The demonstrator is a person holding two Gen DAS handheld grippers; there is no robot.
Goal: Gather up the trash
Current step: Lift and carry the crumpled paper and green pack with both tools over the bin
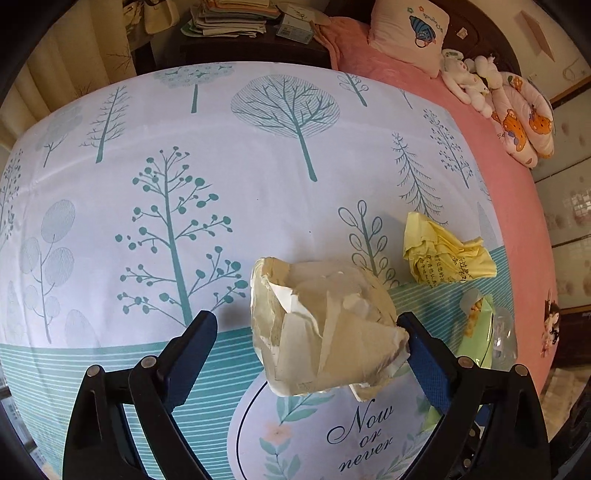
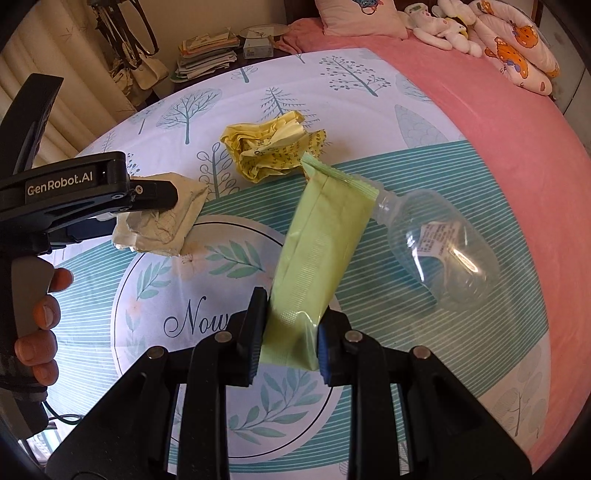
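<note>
The trash lies on a printed cloth [image 1: 258, 177] with teal trees and the words "Now or never", spread over a bed with a pink sheet [image 2: 480, 122]; the left gripper [image 1: 310, 332] stands with its fingers [image 1: 195, 339] spread wide around a crumpled beige paper wad [image 1: 321, 325], a torn, creased lump of pale tan paper with white ragged edges; the right-hand finger touches or nearly touches the wad's side, while a clear gap separates the other finger from it, so the wad is not gripped; in the right wrist view the same wad [image 2: 166, 218] rests on the cloth at the edge of the circled motif, partly under the black gripper body [image 2: 85, 192], whose handle a person's hand [image 2: 40, 325] holds; the right gripper [image 2: 288, 339] has its fingers [image 2: 251, 339] clenched on the lower end of a light green snack wrapper [image 2: 321, 240], a long flat pouch with a crimped, serrated top seal and a back seam, which slants up and away from the fingers; just beyond its top lies a crumpled yellow paper [image 2: 269, 147] with small dark print, seen also in the left wrist view [image 1: 443, 251] to the right of the beige wad; a clear plastic bottle [image 2: 439, 251] with a small white label lies on its side on the striped teal band, its neck just beside the wrapper's upper edge; soft toys [image 2: 443, 29] and a pillow [image 1: 410, 33] sit at the head of the bed.
</note>
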